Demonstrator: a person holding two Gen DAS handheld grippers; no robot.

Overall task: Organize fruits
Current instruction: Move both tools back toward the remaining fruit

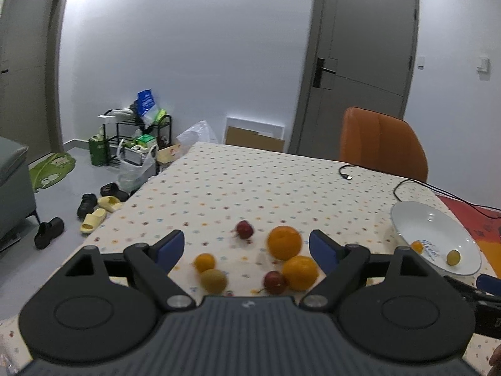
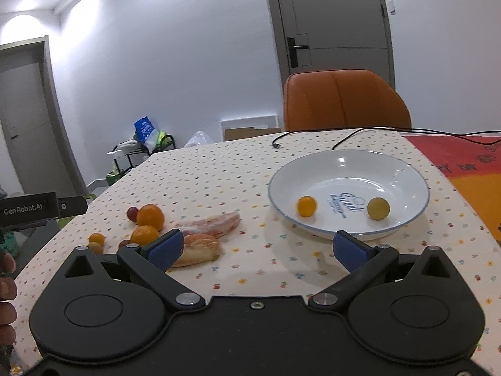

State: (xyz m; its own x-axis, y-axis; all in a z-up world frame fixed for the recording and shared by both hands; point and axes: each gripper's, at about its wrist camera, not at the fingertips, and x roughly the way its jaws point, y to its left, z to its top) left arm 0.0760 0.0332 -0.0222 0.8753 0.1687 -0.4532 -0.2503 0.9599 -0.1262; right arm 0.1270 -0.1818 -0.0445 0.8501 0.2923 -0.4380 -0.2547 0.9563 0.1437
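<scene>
Left wrist view: left gripper (image 1: 246,246) spread wide, holding nothing, above loose oranges (image 1: 284,242) and plums (image 1: 275,282) on the tabletop (image 1: 250,185); right gripper (image 2: 256,246) likewise wide and empty, white plate (image 2: 404,169) beyond holding two small fruits (image 2: 307,206)

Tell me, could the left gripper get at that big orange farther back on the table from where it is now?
Probably yes. The left gripper is open and empty, and the big orange sits just ahead between its fingers. Another orange and a red fruit lie nearer and might get nudged.
</scene>
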